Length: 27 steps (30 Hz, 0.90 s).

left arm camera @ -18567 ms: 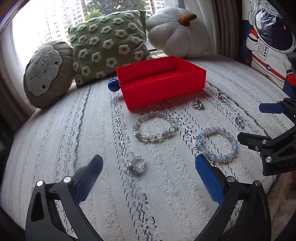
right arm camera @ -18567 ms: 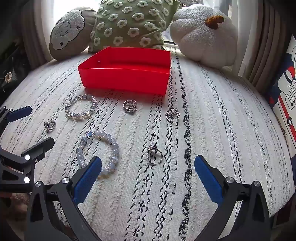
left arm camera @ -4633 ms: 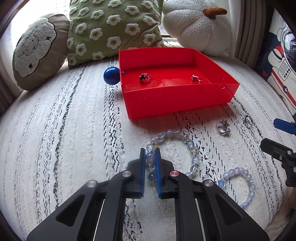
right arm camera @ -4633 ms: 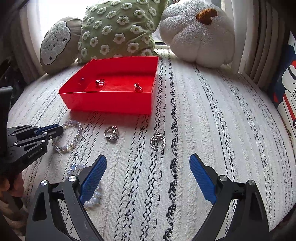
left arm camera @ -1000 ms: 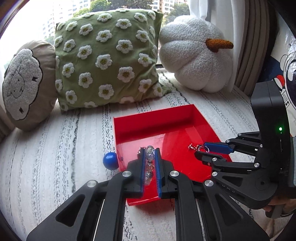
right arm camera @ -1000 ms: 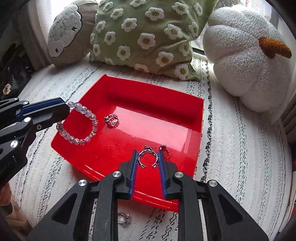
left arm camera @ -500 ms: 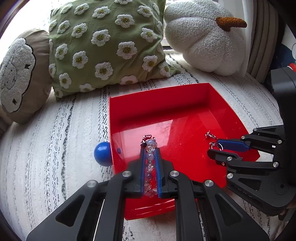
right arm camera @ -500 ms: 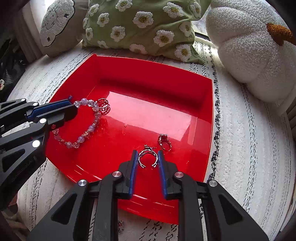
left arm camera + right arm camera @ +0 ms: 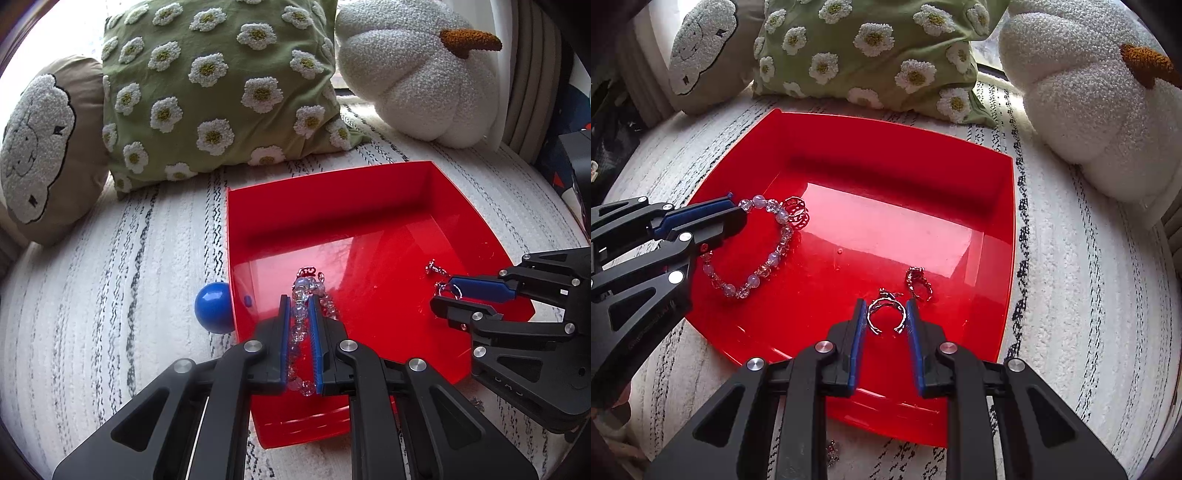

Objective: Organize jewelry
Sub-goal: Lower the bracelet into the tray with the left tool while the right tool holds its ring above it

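Note:
A red tray (image 9: 332,206) (image 9: 886,155) sits on the white striped cover. My left gripper (image 9: 296,301) (image 9: 735,216) is shut on a clear bead bracelet (image 9: 301,295) (image 9: 764,258) low inside the tray's left side; the bracelet hangs down onto the tray floor beside a ring (image 9: 796,214). My right gripper (image 9: 886,306) (image 9: 443,297) is shut on a silver open ring (image 9: 886,314) just above the tray floor at the right. Another ring (image 9: 918,282) (image 9: 432,266) lies in the tray next to it.
A blue ball (image 9: 213,312) touches the tray's left wall. A green daisy cushion (image 9: 221,85), a sheep cushion (image 9: 37,147) and a white pumpkin pillow (image 9: 417,74) stand behind the tray. A small ring (image 9: 833,448) lies on the cover in front of the tray.
Both grippers have moved lower into the tray. The bracelet now rests on the tray floor, and the held ring is close to the floor.

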Available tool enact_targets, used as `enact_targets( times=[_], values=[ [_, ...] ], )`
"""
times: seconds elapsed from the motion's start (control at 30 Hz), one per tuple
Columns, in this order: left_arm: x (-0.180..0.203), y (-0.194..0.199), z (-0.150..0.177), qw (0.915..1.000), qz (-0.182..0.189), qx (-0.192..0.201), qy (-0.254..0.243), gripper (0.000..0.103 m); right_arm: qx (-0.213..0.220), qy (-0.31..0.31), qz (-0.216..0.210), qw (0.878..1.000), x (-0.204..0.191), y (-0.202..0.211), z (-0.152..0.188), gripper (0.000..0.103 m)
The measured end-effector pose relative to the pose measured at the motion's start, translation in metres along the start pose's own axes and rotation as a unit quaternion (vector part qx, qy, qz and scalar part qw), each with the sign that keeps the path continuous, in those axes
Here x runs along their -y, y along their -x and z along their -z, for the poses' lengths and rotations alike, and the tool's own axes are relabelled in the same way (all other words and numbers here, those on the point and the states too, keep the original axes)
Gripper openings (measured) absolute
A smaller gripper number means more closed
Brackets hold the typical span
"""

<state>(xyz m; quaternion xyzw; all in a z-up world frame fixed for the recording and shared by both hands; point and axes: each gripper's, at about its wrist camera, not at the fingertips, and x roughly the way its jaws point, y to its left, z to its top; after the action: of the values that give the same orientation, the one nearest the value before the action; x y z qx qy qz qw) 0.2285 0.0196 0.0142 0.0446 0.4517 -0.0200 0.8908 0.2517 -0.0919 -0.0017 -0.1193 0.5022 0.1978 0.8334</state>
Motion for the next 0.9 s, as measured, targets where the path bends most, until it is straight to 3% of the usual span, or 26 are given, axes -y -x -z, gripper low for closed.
enact_targets(
  times=[0.9],
  values=[
    [-0.006,0.01,-0.004,0.9998,-0.01,0.016,0.012,0.01,-0.001,0.003,0.002,1.0,-0.001,0.0,0.001,0.021]
  ],
)
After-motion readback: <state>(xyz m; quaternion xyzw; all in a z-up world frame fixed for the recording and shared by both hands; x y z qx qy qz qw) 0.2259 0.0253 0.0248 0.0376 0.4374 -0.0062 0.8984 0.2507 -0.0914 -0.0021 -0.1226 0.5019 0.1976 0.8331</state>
